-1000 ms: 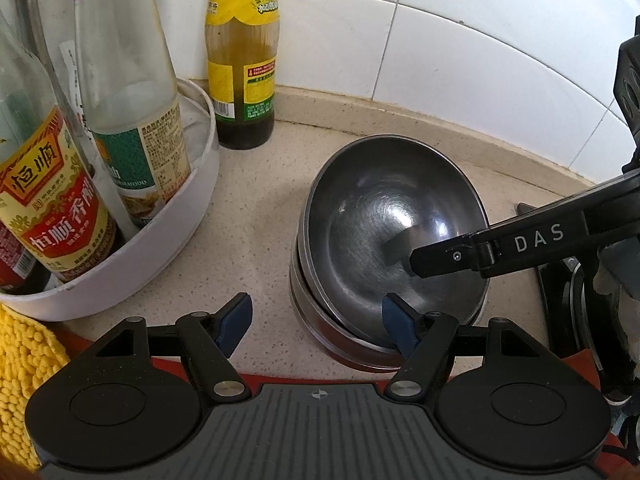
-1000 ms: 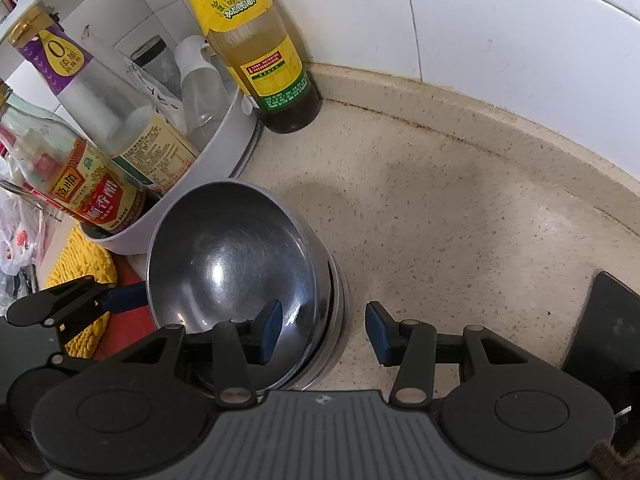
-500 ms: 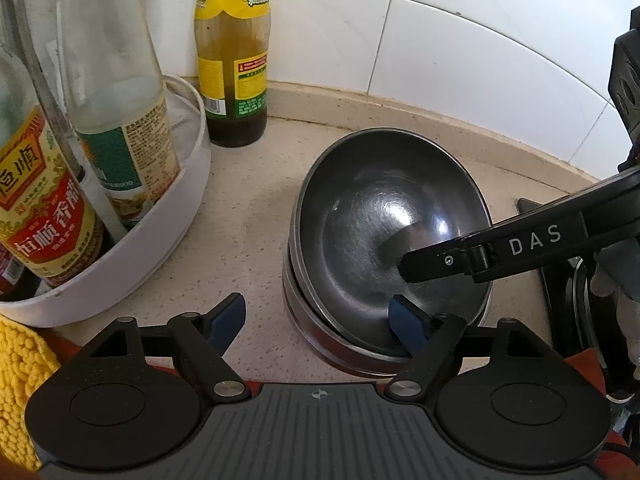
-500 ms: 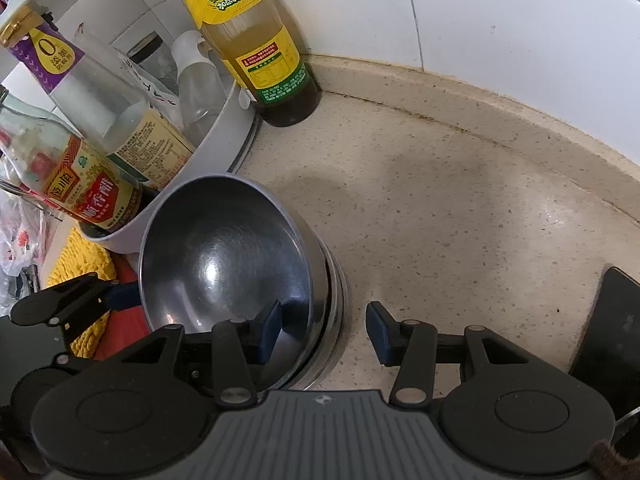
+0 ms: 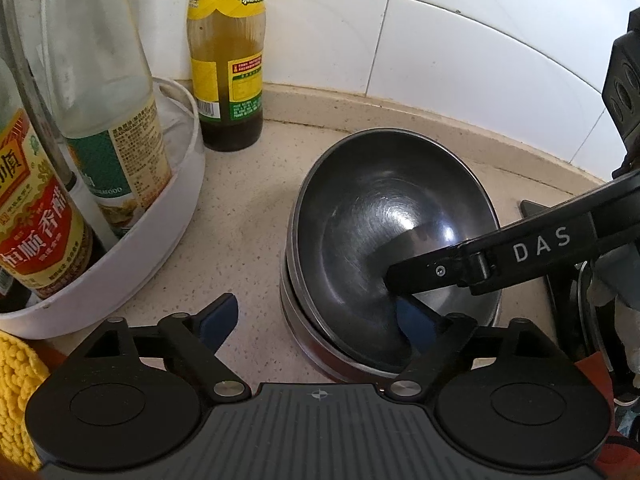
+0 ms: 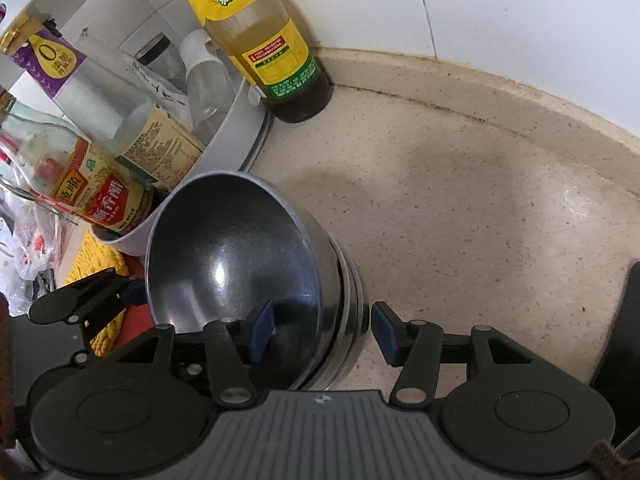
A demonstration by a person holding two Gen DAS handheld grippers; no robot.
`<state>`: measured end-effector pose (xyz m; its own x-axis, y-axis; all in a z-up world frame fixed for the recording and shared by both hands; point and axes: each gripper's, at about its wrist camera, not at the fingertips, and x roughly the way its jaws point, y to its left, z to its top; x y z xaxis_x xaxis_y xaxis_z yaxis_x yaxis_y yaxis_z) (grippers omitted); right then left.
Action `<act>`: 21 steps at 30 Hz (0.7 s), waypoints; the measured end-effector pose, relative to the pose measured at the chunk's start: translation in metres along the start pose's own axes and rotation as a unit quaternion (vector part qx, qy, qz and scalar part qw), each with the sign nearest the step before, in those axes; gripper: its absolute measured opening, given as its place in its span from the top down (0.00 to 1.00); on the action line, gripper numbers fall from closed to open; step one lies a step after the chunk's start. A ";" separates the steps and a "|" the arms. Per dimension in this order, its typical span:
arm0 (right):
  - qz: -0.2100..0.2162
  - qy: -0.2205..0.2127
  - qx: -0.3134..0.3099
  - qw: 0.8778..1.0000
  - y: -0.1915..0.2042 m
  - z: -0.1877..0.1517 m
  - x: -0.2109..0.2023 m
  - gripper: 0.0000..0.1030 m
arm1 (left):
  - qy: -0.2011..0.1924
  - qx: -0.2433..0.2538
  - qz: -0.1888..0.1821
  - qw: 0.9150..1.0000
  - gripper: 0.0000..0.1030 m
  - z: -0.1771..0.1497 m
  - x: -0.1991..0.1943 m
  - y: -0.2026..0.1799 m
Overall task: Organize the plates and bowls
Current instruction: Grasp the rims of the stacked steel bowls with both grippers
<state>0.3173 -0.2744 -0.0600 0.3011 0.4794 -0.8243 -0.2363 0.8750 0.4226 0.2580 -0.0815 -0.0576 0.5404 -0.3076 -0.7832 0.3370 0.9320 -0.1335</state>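
Note:
A stack of steel bowls (image 5: 304,344) stands on the beige counter, and its top bowl (image 5: 380,232) lies tilted in it. My left gripper (image 5: 316,320) straddles the near rim; its jaws are opening, one pad inside the bowl and the other well out over the counter. The right gripper's black finger (image 5: 480,260) reaches into the bowl from the right. In the right wrist view my right gripper (image 6: 322,334) straddles the wall of the top bowl (image 6: 224,256). Its jaws are opening: one pad is inside, the other stands just clear of the lower bowls (image 6: 348,312).
A white round caddy (image 5: 168,232) with several sauce bottles stands left of the bowls. A green and yellow bottle (image 5: 228,80) stands against the tiled wall. A yellow cloth (image 5: 16,372) lies at the near left, and a black stove edge (image 5: 536,208) is at the right.
My left gripper's jaws have spread much wider, the left pad moving away from the bowls. The right gripper's jaws have widened a little. The bowls have stayed in place.

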 end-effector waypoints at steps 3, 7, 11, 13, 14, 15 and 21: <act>0.007 -0.003 0.007 1.000 -0.002 0.000 0.001 0.53 | -0.003 -0.001 -0.006 1.000 0.09 0.001 0.001 0.002; 0.018 -0.010 0.010 1.000 -0.005 -0.002 0.001 0.53 | -0.007 -0.001 -0.016 1.000 0.05 0.001 0.002 0.003; 0.031 -0.014 0.014 0.999 -0.006 -0.004 0.004 0.49 | -0.015 -0.005 -0.034 0.999 0.05 0.000 0.004 0.005; 0.032 -0.019 0.010 0.999 -0.005 -0.006 0.003 0.49 | -0.017 -0.014 -0.049 0.999 0.05 0.000 0.006 0.008; 0.034 -0.022 0.008 0.999 -0.005 -0.007 0.003 0.49 | -0.017 -0.022 -0.060 0.998 0.06 0.000 0.008 0.010; 0.038 -0.025 0.008 0.999 -0.007 -0.008 0.003 0.48 | -0.015 -0.030 -0.072 0.997 0.07 0.001 0.009 0.012; 0.063 -0.037 0.022 0.997 -0.015 -0.008 0.003 0.49 | -0.027 -0.021 -0.087 0.996 0.11 0.008 0.009 0.002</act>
<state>0.3143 -0.2870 -0.0718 0.3385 0.5881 -0.7345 -0.2367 0.8087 0.5384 0.2697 -0.0836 -0.0603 0.5170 -0.4737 -0.7130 0.3971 0.8706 -0.2905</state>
